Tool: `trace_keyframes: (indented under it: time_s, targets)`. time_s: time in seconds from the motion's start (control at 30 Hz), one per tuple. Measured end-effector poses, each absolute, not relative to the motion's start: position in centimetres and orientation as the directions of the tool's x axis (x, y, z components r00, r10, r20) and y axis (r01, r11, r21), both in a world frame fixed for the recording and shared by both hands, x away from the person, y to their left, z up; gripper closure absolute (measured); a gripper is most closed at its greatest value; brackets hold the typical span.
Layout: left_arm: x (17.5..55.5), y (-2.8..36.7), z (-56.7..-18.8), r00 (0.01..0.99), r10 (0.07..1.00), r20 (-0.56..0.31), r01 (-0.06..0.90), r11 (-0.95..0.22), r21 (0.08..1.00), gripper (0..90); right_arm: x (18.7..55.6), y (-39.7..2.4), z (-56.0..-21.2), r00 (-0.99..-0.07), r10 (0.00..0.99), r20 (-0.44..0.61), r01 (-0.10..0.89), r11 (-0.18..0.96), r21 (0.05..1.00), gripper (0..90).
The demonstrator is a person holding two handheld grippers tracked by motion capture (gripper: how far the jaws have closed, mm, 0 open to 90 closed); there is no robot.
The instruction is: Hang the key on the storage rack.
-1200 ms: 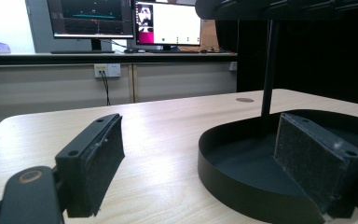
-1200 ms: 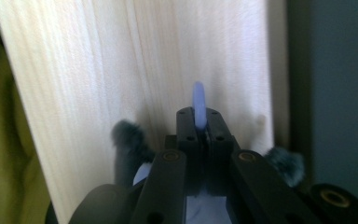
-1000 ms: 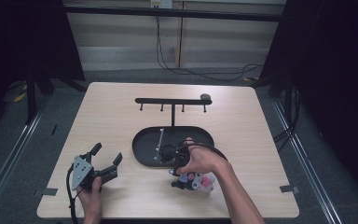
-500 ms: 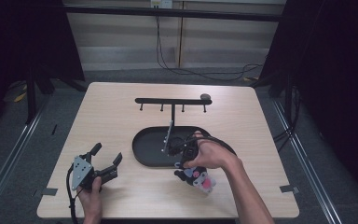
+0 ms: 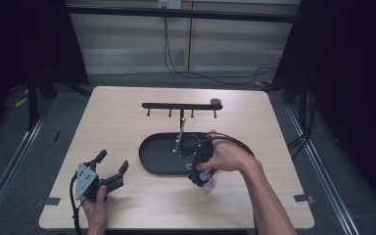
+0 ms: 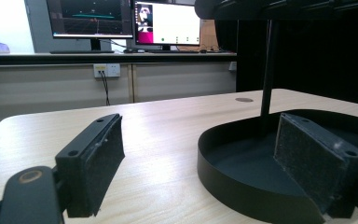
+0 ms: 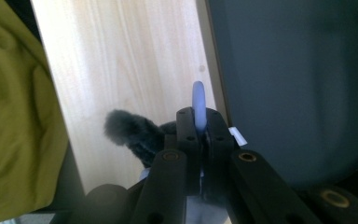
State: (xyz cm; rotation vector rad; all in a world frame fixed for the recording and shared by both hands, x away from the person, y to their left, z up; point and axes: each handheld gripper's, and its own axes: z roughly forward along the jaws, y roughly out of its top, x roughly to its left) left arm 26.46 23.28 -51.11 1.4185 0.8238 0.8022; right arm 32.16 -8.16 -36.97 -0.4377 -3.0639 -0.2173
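While the left tool (image 5: 111, 170) rests open on the tabletop (image 5: 127, 122), the right tool (image 7: 199, 122) grips a pale blue ring (image 7: 198, 105) beside the black tray (image 5: 159, 156).

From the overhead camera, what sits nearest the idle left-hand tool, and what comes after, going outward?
From the left gripper:
1. Black oval tray, just to its right.
2. Person's right hand, across the tray at its right end.
3. Small dark disc, far right, beside the hook rack.
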Motion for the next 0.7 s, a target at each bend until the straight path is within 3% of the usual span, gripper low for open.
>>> trace_keyframes:
  time_s: [0.7]
  targets:
    - [26.5,23.3,-51.1,0.503,0.864,-0.006,0.012,0.0,1.0,15.4,33.2,-8.4,-33.2,-0.962,0.269,0.038,0.271,0.943,0.192,87.5]
